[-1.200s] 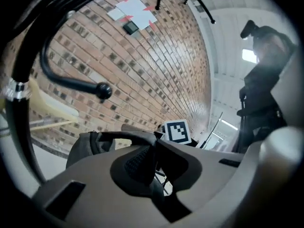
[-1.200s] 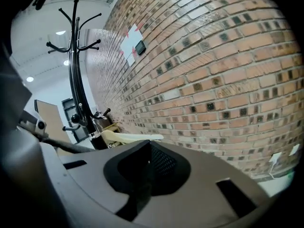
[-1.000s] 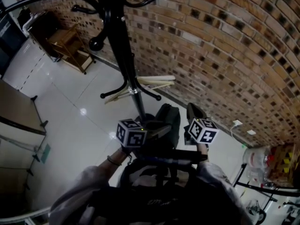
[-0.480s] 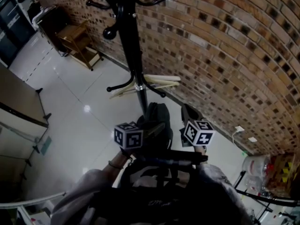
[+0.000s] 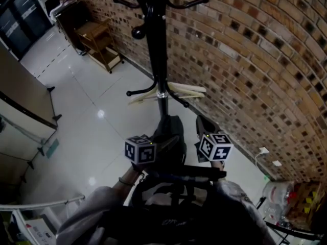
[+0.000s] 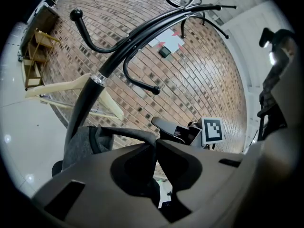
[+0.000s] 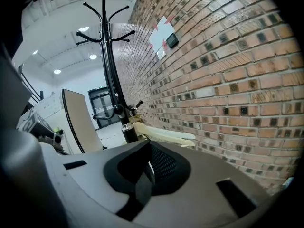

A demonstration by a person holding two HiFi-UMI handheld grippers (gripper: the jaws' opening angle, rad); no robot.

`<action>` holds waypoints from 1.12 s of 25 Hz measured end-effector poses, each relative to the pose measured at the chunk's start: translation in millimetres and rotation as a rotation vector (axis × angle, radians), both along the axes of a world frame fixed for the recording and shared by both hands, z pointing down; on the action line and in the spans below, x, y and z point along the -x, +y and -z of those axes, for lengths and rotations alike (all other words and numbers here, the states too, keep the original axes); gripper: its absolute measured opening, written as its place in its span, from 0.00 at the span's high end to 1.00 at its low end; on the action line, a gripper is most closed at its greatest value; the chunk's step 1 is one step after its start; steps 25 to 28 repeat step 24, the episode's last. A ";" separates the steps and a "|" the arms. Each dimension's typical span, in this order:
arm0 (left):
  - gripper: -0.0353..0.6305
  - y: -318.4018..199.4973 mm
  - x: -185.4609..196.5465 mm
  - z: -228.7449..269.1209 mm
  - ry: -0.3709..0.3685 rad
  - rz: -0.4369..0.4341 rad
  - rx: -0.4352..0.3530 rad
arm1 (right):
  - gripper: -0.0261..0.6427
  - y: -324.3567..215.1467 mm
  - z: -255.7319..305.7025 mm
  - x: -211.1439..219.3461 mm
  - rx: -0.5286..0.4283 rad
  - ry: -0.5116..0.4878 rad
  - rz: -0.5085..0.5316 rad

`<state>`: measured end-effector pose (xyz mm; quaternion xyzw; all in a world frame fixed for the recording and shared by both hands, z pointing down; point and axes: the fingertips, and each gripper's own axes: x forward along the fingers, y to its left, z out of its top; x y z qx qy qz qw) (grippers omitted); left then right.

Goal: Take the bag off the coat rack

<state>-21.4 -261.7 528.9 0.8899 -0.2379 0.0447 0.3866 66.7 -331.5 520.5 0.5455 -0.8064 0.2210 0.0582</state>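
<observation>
The brick wall (image 5: 245, 60) fills the head view from 12 to 4 o'clock, and the shiny floor (image 5: 87, 101) takes the side from 7 to 10 o'clock. The rack (image 5: 156, 45) stands just beside the wall, and its black pole comes down from 12 o'clock to the centre. A pale hanger (image 5: 176, 90) sits at the low hooks (image 5: 137, 92) of the pole, close to the centre.

The bag (image 5: 171, 129) is dark and hangs just under the centre, toward 6 o'clock. It is in front of the foot of the pole and below the low hooks. We see no hook going through it, so we think it is already free of the rack and its weight is on the two grippers. It is near the pole, not well apart from it.

The left gripper (image 6: 155, 143) is at 7 o'clock of the bag. Its jaws are pressed on a dark strap (image 6: 128, 132), which curves from the grey bag body at 9 o'clock in its own view up into the jaws. The right gripper (image 7: 149, 145) is at 5 o'clock of the bag, and its jaws pinch a dark band and black mesh (image 7: 163, 162) of the bag. We believe two grips are used so that the bag keeps level and does not swing against the pole when it is carried away.
</observation>
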 end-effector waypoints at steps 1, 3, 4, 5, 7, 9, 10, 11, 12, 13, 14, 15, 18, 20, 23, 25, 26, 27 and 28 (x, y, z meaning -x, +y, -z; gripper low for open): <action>0.88 0.6 0.2 -0.5 -0.001 0.004 0.003 | 0.97 -0.1 -0.2 0.8 0.002 0.002 0.005; 0.88 0.9 -0.2 -1.0 -0.007 0.008 0.002 | 0.97 0.0 -0.5 1.9 0.003 0.006 0.014; 0.88 0.7 -0.4 -1.2 -0.010 0.011 0.000 | 0.97 0.2 -0.5 2.3 0.004 0.006 0.018; 0.88 0.8 -0.8 -1.5 -0.012 0.012 0.000 | 0.97 0.4 -0.6 2.6 0.004 0.006 0.021; 0.88 1.8 -2.0 -2.7 -0.016 0.012 0.003 | 0.97 1.1 -1.1 2.9 0.005 0.006 0.026; 0.88 2.4 -3.5 -2.5 -0.016 0.013 0.004 | 0.97 1.9 -1.8 2.8 0.007 0.005 0.029; 0.88 2.8 -4.8 -2.4 -0.017 0.009 0.004 | 0.97 2.3 -1.9 2.4 0.007 0.005 0.029; 0.88 3.4 -6.1 -2.6 -0.020 0.004 0.004 | 0.97 2.5 -1.9 1.9 0.008 0.004 0.028; 0.88 3.9 -7.2 -2.7 -0.023 0.000 0.004 | 0.97 2.8 -1.7 1.5 0.008 0.003 0.027; 0.88 4.4 -8.2 -2.7 -0.026 -0.003 0.004 | 0.97 3.2 -1.3 1.4 0.007 0.002 0.028; 0.88 5.2 -9.2 -3.0 -0.028 -0.007 0.005 | 0.97 3.6 -0.9 1.6 0.006 0.002 0.029; 0.88 5.8 -10.1 -3.6 -0.030 -0.009 0.006 | 0.97 4.2 -0.7 1.9 0.006 0.003 0.032; 0.88 4.7 -12.8 -7.6 -0.041 -0.009 -0.004 | 0.97 4.9 -2.2 0.9 0.006 0.018 0.036; 0.88 3.8 -14.6 -11.4 -0.055 -0.012 -0.015 | 0.97 5.1 -3.6 -0.9 0.009 0.026 0.034; 0.88 4.8 -17.3 -13.0 -0.065 -0.019 -0.018 | 0.97 5.3 -4.3 -2.3 0.012 0.024 0.032; 0.88 5.5 -18.2 -12.8 -0.066 -0.021 -0.016 | 0.97 5.3 -4.4 -2.6 0.013 0.023 0.031; 0.88 5.5 -18.2 -12.8 -0.066 -0.021 -0.016 | 0.97 5.3 -4.4 -2.6 0.013 0.023 0.031; 0.88 5.5 -18.2 -12.8 -0.066 -0.021 -0.016 | 0.97 5.3 -4.4 -2.6 0.013 0.023 0.031; 0.88 5.5 -18.2 -12.8 -0.066 -0.021 -0.016 | 0.97 5.3 -4.4 -2.6 0.013 0.023 0.031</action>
